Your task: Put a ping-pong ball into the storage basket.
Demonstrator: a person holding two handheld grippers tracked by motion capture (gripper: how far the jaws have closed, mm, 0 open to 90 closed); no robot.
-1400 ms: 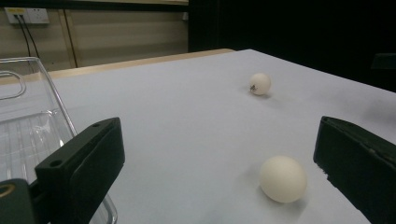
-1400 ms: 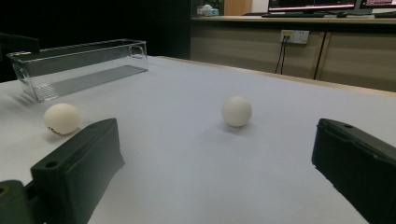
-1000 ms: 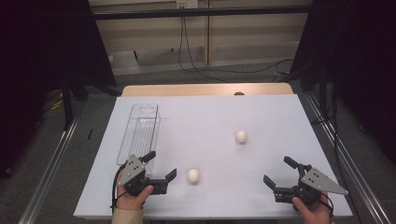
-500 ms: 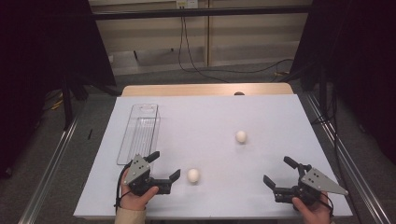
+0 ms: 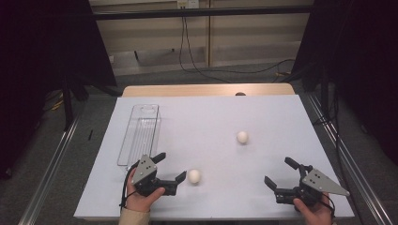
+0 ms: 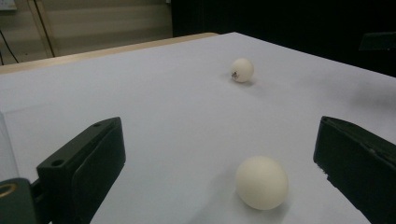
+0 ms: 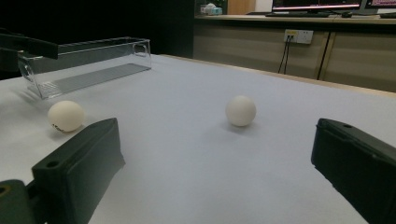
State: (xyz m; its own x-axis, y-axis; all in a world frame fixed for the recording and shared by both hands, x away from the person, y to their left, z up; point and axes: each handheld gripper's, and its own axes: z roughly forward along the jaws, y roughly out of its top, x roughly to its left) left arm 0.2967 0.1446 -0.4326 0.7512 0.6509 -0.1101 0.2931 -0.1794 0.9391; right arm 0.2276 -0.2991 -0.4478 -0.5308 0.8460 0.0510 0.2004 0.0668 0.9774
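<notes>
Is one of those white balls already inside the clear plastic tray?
No, the clear tray holds nothing, and both the near ball and the far ball lie on the white table.

**Two black handheld grippers**

The left gripper and right gripper are black, each topped by a grey three-cornered plate dotted with dark screws. Blocky black fingers carry small round holes. A beige sleeve covers the left wrist.

A lab-like recording room: a white-covered table between dark curtains, a wall socket with trailing cables, and monitors on a counter.
</notes>
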